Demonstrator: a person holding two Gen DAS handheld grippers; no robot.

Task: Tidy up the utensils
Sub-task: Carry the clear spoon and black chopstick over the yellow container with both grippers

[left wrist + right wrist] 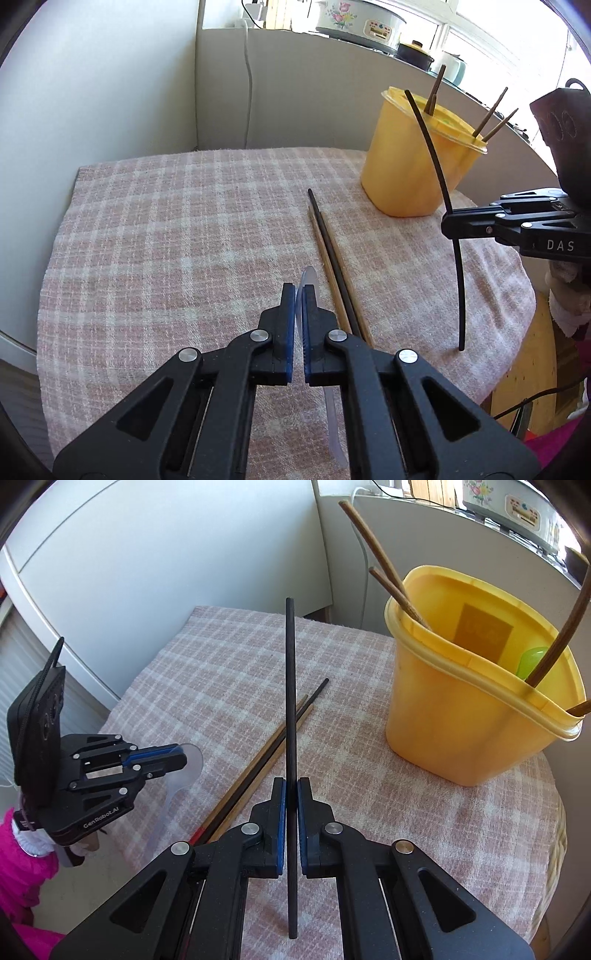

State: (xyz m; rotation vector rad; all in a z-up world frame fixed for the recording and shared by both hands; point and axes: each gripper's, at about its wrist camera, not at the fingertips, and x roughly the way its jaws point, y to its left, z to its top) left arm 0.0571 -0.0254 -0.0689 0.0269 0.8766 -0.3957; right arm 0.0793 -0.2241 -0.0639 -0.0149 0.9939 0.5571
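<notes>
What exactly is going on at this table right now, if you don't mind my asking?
A person is sorting utensils with two handheld grippers. The right gripper is shut on a black chopstick, near the yellow container that already holds brown chopsticks. The left gripper is shut on a clear plastic spoon. Three more chopsticks lie on the checked cloth, not yet put away.

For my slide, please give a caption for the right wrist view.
Right gripper holds a black chopstick upright beside the yellow container.
</notes>
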